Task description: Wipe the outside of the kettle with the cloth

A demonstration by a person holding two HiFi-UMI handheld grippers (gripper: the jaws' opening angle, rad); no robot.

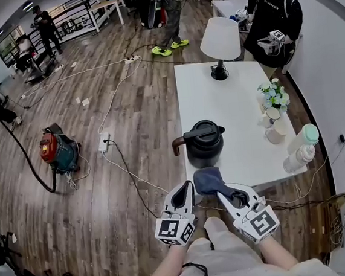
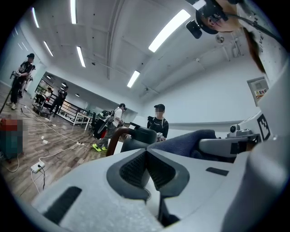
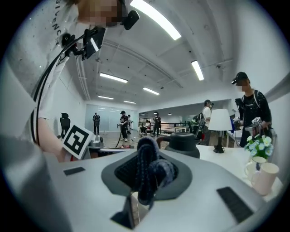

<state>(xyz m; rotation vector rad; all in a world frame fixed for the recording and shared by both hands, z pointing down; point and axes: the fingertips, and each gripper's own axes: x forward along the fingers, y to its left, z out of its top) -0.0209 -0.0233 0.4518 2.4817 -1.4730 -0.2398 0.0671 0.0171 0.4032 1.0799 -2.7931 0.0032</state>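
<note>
Right hand-held gripper [image 1: 224, 192], angled toward the kettle [image 1: 205, 146], clamps the cloth [image 1: 205, 179].

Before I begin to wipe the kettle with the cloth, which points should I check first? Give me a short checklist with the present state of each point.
1. Cloth clamped in the right gripper: ok.
2. Left gripper empty, jaws together, free to steady the kettle: ok.
3. Kettle upright on the table, lid on: ok.
4. Cloth touching the kettle's wall: cannot tell; the head view shows it just in front of the kettle.
5. Room beside the kettle: ok; the cups stand apart to its right.
</note>
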